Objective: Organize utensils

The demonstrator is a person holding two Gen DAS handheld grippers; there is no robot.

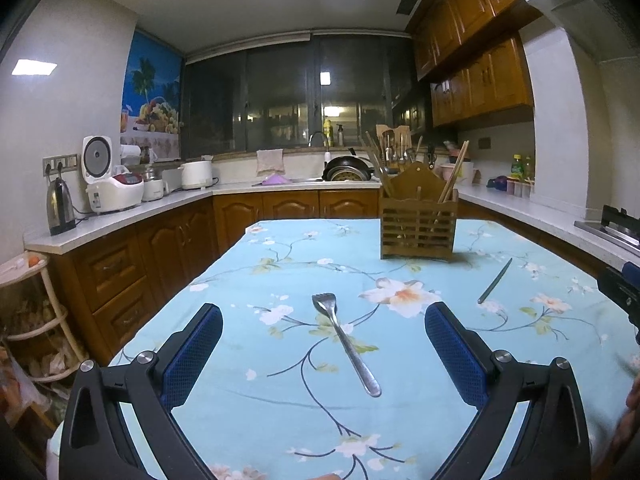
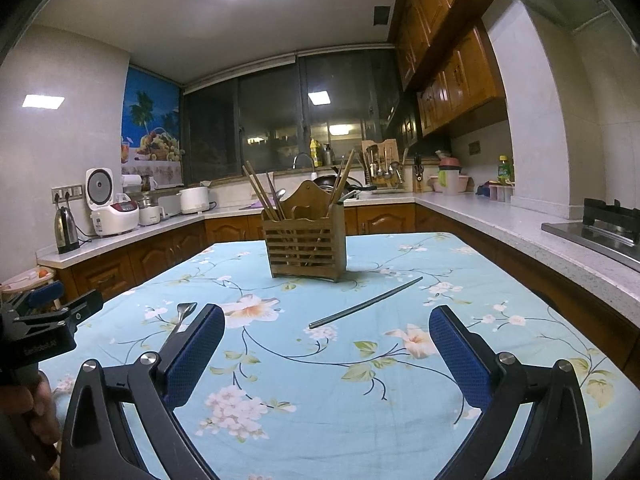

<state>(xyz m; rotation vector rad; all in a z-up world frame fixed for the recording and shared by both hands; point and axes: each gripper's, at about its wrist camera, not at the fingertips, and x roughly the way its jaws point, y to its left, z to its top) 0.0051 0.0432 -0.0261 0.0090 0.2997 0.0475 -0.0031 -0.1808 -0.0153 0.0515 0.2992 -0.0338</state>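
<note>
A metal fork [image 1: 345,342] lies flat on the floral blue tablecloth [image 1: 256,400], tines away from me, between the pads of my open, empty left gripper [image 1: 323,318]. A dark chopstick [image 1: 495,281] lies to its right; in the right wrist view the chopstick [image 2: 365,303] lies just ahead of my open, empty right gripper [image 2: 326,320]. The wooden slatted utensil holder [image 1: 418,222] stands at the table's far side with chopsticks in it; it also shows in the right wrist view [image 2: 305,246]. The fork's tines [image 2: 186,309] peek out beside my right gripper's left finger.
Kitchen counters [image 1: 120,220] wrap around the table on three sides, with a kettle [image 1: 60,208], rice cookers and a sink. A gas hob [image 2: 600,232] sits on the right counter. The left gripper's body [image 2: 44,328] shows at the right view's left edge.
</note>
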